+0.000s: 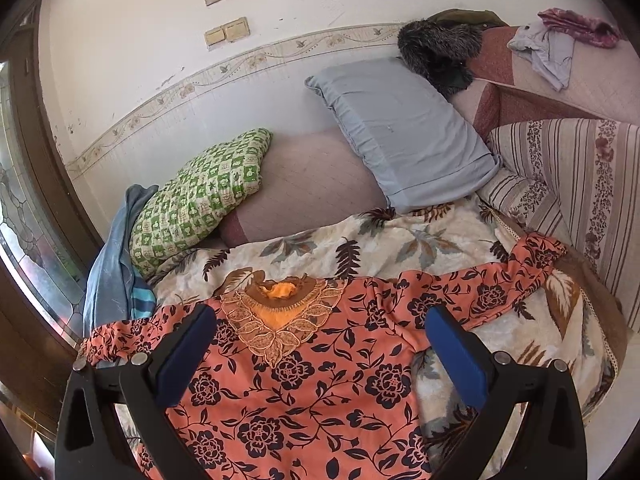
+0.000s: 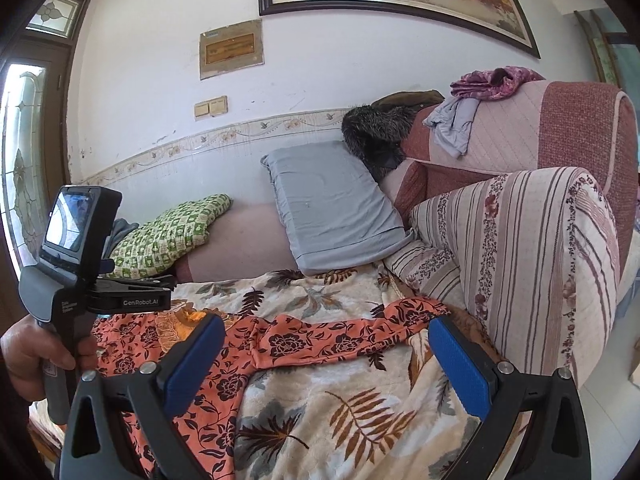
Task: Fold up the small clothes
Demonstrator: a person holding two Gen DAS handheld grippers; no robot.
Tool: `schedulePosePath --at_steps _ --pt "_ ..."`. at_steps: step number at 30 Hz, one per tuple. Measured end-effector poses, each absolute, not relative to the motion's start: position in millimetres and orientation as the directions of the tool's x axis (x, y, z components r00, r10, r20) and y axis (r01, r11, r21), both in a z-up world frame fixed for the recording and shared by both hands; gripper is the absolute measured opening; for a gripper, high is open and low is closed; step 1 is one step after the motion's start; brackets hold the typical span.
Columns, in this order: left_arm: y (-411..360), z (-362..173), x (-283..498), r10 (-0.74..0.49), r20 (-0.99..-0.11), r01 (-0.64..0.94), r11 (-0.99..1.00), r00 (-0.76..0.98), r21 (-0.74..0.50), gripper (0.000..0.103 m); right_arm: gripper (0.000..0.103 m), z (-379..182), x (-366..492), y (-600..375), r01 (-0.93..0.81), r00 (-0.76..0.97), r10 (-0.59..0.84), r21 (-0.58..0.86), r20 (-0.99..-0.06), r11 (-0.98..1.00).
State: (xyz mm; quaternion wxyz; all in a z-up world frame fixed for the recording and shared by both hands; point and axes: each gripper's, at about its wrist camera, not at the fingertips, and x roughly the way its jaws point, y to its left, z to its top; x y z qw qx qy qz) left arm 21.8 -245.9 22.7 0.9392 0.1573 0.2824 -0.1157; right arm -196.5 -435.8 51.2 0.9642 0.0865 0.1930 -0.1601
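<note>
two grippers are over an orange floral blouse [image 1: 320, 392] that lies spread on a leaf-pattern blanket [image 1: 400, 248], which covers the seat of a sofa. the left gripper [image 1: 320, 320] has its blue fingers [image 1: 456, 356] wide apart and holds nothing; the embroidered neckline [image 1: 276, 320] of the blouse is between them, and the cloth lies under them. the right gripper [image 2: 326, 334] is also open and empty; between its fingers [image 2: 460, 364] is one long sleeve [image 2: 360, 336] of the blouse, stretched over the blanket toward a striped floral cushion [image 2: 520, 264]. in the right wrist view a hand [image 2: 36, 356] holds the handle of the left gripper at the left edge. behind the blanket a grey pillow [image 1: 404, 132] leans on the sofa back, and a green checked cushion [image 1: 200, 196] lies near the wall. some more clothes [image 2: 480, 96] are piled on the sofa top at the far right.
</note>
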Motion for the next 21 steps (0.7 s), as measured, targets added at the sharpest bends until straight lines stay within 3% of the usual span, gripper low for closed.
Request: schedulePosePath --at_steps 13,21 --pt "-166.6 44.9 20.7 -0.047 -0.474 0.167 0.962 0.879 0.214 0.103 0.103 72.6 -185.6 -374.6 0.253 0.901 -0.211 0.064 -0.379 0.965" --pt "-185.5 41.8 25.6 -0.026 -0.478 0.144 0.967 0.878 0.212 0.103 0.103 49.6 -182.7 -390.8 0.264 0.888 -0.218 0.059 -0.406 0.963"
